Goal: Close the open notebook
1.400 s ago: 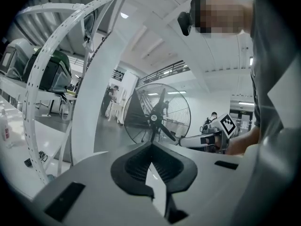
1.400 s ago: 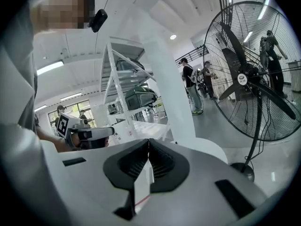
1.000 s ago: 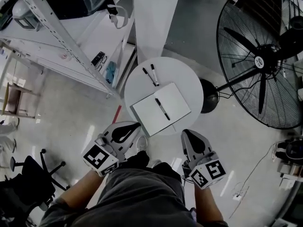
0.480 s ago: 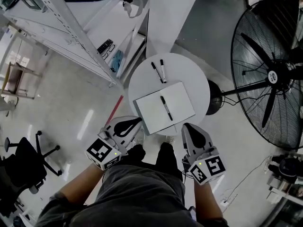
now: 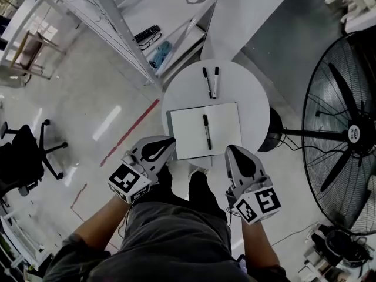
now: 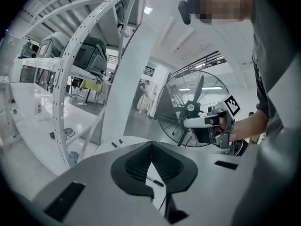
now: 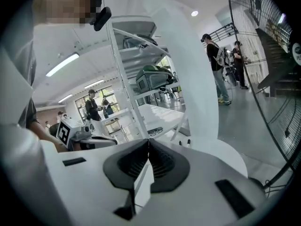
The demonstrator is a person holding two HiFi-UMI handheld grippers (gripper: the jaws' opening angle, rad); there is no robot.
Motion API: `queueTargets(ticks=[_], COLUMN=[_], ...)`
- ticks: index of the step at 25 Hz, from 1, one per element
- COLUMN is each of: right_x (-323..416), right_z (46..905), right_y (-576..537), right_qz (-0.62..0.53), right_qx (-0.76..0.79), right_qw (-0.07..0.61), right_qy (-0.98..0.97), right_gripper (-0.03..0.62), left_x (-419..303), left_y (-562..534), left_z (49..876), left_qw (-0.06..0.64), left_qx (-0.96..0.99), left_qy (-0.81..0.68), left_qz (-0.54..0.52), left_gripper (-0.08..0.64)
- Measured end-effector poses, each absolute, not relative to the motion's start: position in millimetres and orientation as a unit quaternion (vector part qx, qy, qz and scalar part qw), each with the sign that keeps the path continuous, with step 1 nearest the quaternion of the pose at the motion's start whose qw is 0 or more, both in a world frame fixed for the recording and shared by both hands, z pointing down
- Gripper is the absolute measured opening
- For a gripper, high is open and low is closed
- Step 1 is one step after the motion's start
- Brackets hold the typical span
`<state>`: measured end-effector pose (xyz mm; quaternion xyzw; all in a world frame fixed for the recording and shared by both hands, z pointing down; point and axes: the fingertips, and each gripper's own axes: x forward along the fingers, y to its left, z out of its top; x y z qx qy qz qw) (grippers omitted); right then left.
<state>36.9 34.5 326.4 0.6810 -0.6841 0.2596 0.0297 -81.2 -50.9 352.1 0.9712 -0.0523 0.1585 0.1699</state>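
notebook (image 5: 188, 128) lies open and flat on the round table (image 5: 252, 107), on the 6 o'clock half of the top, near edge just at the rim; both pages blank and face up

pen (image 5: 207, 131) lies on it along the centre fold, tip-to-tail roughly 12 to 6; my read: it's right where the pages hinge, so it blocks a clean close and has to come off, or be shut inside, first

two markers (image 5: 215, 82) lie side by side at the table's 12 o'clock, apart from the notebook, out of the cover's swing either way

left gripper (image 5: 167, 143) sits at 7 o'clock off the table edge, right gripper (image 5: 233, 153) at 5 o'clock; both are held low by the person's waist and point toward the notebook; neither touches it

jaws: each gripper view shows its pads meeting at the tips with nothing between them; both empty; looks like a ready stance, task not started

next needs one pair of jaws parted to take the pen or a page edge; the left page edge is nearest the left tool

containers: none on the table; the shelf rack (image 5: 117, 22) at 10 o'clock has a low board with a dark item and a blue item, too small to identify

big floor fan (image 5: 346, 128) at 3 o'clock, well clear
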Motion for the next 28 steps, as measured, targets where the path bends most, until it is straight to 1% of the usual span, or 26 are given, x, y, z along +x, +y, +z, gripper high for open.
queueTargets(ticks=[5, 12, 21, 25, 28], right_x=[45.8, 37.1, 19.7, 9.5, -2.0], right_z=[344.8, 367.1, 396.9, 410.9, 420.1], right_y=[25.8, 18.9, 17.9, 22.0, 25.3], right_qz=[0.273, 0.282, 0.295, 0.303, 0.308], right_qx=[0.641, 0.585, 0.554, 0.544, 0.535], right_qw=[0.037, 0.056, 0.095, 0.110, 0.120], right_qy=[-0.717, -0.759, -0.773, -0.775, -0.778], right_gripper=[0.020, 0.020, 0.020, 0.020, 0.020], left_x=[-83.3, -96.7, -130.7, -142.4, -150.2], left_y=[-45.4, -35.1, -18.4, -9.2, -1.9], left_z=[382.3, 413.2, 474.7, 507.4, 528.3], left_qw=[0.182, 0.213, 0.247, 0.266, 0.281], left_qx=[0.961, 0.942, 0.923, 0.914, 0.908], left_qy=[-0.118, -0.198, -0.232, -0.237, -0.238], left_qz=[0.170, 0.166, 0.182, 0.193, 0.200], left_gripper=[0.014, 0.014, 0.017, 0.058, 0.077])
